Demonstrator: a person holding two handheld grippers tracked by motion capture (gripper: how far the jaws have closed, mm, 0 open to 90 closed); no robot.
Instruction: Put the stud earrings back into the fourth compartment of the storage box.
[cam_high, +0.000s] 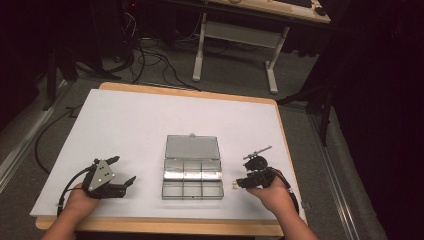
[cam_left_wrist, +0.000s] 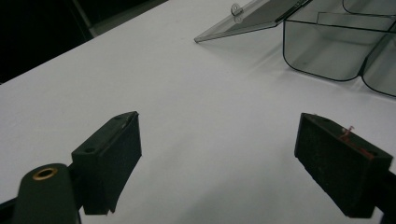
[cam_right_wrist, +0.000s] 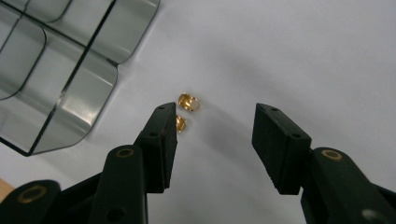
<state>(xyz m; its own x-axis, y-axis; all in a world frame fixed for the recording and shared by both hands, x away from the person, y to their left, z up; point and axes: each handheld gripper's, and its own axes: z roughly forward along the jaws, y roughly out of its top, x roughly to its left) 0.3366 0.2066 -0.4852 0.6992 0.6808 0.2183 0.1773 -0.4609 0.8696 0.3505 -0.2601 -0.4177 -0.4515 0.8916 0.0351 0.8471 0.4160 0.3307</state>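
- We're looking down on a white sheet (cam_high: 150, 125) covering a wooden table (cam_high: 165, 227), with a tangle of cables (cam_high: 150, 55) on the floor beyond and a second desk's white legs (cam_high: 200, 50) further back.
- Centre stage sits a clear plastic compartment box (cam_high: 192, 182), lid (cam_high: 192, 147) thrown open and lying back away from the person; its compartments look bare.
- The box's long side runs across the table, left to right, hinge on the far edge.
- Left gripper (cam_high: 120, 186) sits low by the near left of the sheet, jaws spread wide with nothing between them, well apart from the box.
- From the left gripper view, the open lid (cam_left_wrist: 252, 18) and a box compartment (cam_left_wrist: 327, 51) sit ahead to the right, with bare white sheet in between.
- Right gripper (cam_high: 240, 183) is just beside the box's right end, jaws parted and gripping nothing.
- In the right gripper view, two small gold-coloured pieces (cam_right_wrist: 187, 108) lie on the sheet, touching or nearly so, right at the tip of one jaw; one is partly hidden behind it.
- Those pieces lie between the box corner (cam_right_wrist: 100, 84) and the open gap of the jaws, off to one side of it.
- In the high view they show as a pale speck (cam_high: 233, 185).
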